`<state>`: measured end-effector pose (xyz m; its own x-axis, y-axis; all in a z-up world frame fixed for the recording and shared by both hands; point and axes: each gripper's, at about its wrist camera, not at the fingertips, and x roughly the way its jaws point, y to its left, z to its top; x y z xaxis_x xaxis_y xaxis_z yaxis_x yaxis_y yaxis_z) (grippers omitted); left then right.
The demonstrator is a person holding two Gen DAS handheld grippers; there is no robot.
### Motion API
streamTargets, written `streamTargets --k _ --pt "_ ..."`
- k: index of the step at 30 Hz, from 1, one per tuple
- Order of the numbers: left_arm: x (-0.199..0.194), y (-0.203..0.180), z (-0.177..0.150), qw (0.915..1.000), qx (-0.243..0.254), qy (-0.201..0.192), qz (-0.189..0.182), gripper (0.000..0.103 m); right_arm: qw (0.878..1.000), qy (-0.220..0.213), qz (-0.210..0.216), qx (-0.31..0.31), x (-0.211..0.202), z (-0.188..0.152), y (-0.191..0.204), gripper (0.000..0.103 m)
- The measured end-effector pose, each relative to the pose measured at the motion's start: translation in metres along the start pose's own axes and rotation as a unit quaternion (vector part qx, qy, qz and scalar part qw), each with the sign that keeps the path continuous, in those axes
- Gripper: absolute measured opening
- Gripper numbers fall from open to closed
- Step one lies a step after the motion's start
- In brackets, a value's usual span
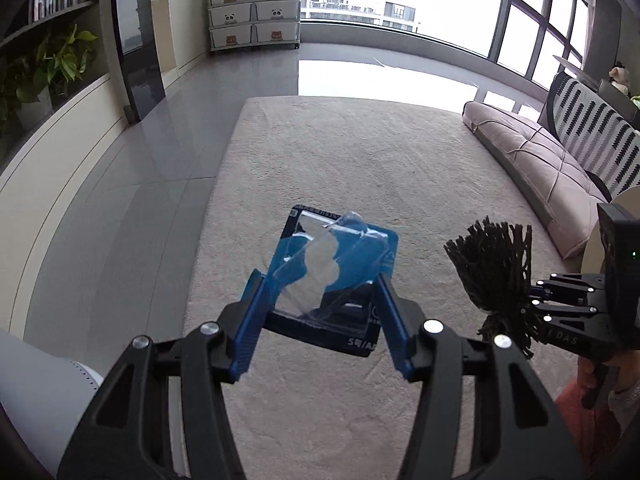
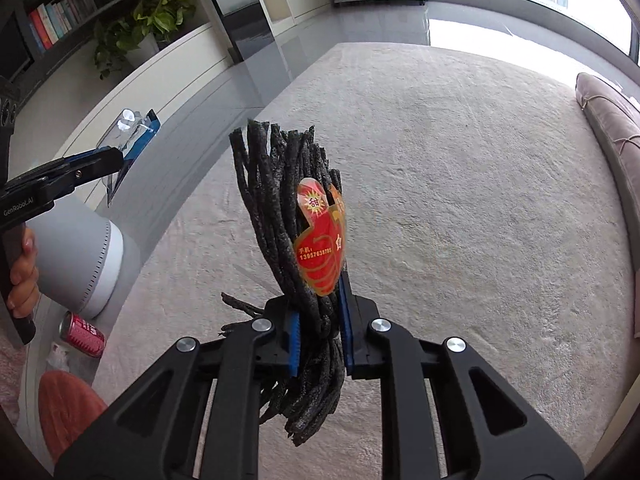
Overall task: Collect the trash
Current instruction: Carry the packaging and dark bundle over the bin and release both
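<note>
My left gripper [image 1: 320,292] is shut on a blue card with a clear plastic blister pack [image 1: 332,264] and holds it above the beige carpet [image 1: 360,160]. The pack also shows in the right wrist view [image 2: 132,136], at the left gripper's tips [image 2: 116,160]. My right gripper [image 2: 320,320] is shut on a bundle of black foam netting [image 2: 288,220] with a red sticker [image 2: 320,240]. The bundle also shows in the left wrist view [image 1: 496,264], held by the right gripper [image 1: 532,304], level with the pack and to its right.
A grey-white cylindrical bin [image 2: 88,264] stands at the carpet's left edge, with a red can [image 2: 82,334] lying beside it. A pink floor cushion [image 1: 536,168] lines the right side. Shelves with a plant [image 1: 60,60] and white drawer units [image 1: 254,4] stand along the walls.
</note>
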<state>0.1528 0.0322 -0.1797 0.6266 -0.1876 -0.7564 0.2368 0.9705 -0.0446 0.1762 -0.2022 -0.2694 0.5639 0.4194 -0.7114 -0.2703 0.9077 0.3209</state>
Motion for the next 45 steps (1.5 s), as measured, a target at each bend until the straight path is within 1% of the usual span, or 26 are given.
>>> streamTargets --k 3,6,9,13,16,18,19,21,24,25,26,27,28,29,32,35,39,45 --pt "-0.061 0.041 -0.013 0.9989 -0.026 -0.022 0.031 0.054 0.998 -0.021 0.035 -0.044 -0.021 0.016 0.058 0.015" --pt "-0.127 0.082 -0.025 0.995 -0.046 -0.051 0.073 0.054 0.992 -0.052 0.074 -0.093 -0.043 0.039 0.128 0.015" --pt "-0.192 0.12 -0.035 0.9879 -0.057 -0.079 0.121 0.054 0.98 -0.082 0.119 -0.139 -0.063 0.065 0.203 0.015" --pt "-0.266 0.166 -0.057 0.9753 -0.073 -0.103 0.181 0.055 0.958 -0.107 0.182 -0.195 -0.086 0.094 0.305 0.015" --pt "-0.301 0.196 -0.08 0.9663 -0.095 -0.103 0.215 0.055 0.942 -0.115 0.208 -0.238 -0.091 0.108 0.376 0.015" --pt "-0.317 0.211 -0.094 0.9614 -0.112 -0.098 0.231 0.055 0.935 -0.116 0.217 -0.256 -0.087 0.115 0.418 0.015" --pt "-0.323 0.218 -0.101 0.9593 -0.119 -0.096 0.238 0.055 0.933 -0.113 0.222 -0.261 -0.083 0.117 0.437 0.015" --pt "-0.332 0.23 -0.114 0.9564 -0.132 -0.093 0.244 0.055 0.932 -0.112 0.22 -0.266 -0.074 0.12 0.469 0.015" --pt "-0.342 0.243 -0.127 0.9527 -0.143 -0.094 0.251 0.055 0.931 -0.099 0.221 -0.273 -0.06 0.121 0.506 0.016" --pt "-0.344 0.246 -0.131 0.952 -0.147 -0.095 0.251 0.055 0.931 -0.097 0.219 -0.276 -0.057 0.12 0.515 0.018" --pt "-0.345 0.249 -0.133 0.9515 -0.15 -0.095 0.251 0.055 0.931 -0.095 0.216 -0.279 -0.052 0.121 0.522 0.028" --pt "-0.346 0.253 -0.136 0.9512 -0.152 -0.095 0.251 0.055 0.932 -0.094 0.212 -0.28 -0.05 0.121 0.528 0.043" --pt "-0.345 0.257 -0.137 0.951 -0.155 -0.093 0.251 0.055 0.932 -0.098 0.208 -0.279 -0.049 0.119 0.529 0.051" --pt "-0.343 0.26 -0.138 0.9512 -0.158 -0.092 0.249 0.055 0.932 -0.106 0.207 -0.277 -0.05 0.119 0.529 0.062" --pt "-0.334 0.269 -0.136 0.9521 -0.163 -0.089 0.243 0.055 0.932 -0.114 0.206 -0.277 -0.056 0.12 0.53 0.063" --pt "-0.322 0.275 -0.132 0.9538 -0.168 -0.086 0.233 0.055 0.934 -0.118 0.209 -0.266 -0.061 0.123 0.522 0.063" --pt "-0.303 0.278 -0.125 0.9554 -0.175 -0.079 0.224 0.055 0.938 -0.118 0.203 -0.257 -0.07 0.119 0.498 0.063" --pt "-0.271 0.275 -0.107 0.9563 -0.167 -0.059 0.232 0.059 0.944 -0.113 0.182 -0.249 -0.071 0.106 0.46 0.063"
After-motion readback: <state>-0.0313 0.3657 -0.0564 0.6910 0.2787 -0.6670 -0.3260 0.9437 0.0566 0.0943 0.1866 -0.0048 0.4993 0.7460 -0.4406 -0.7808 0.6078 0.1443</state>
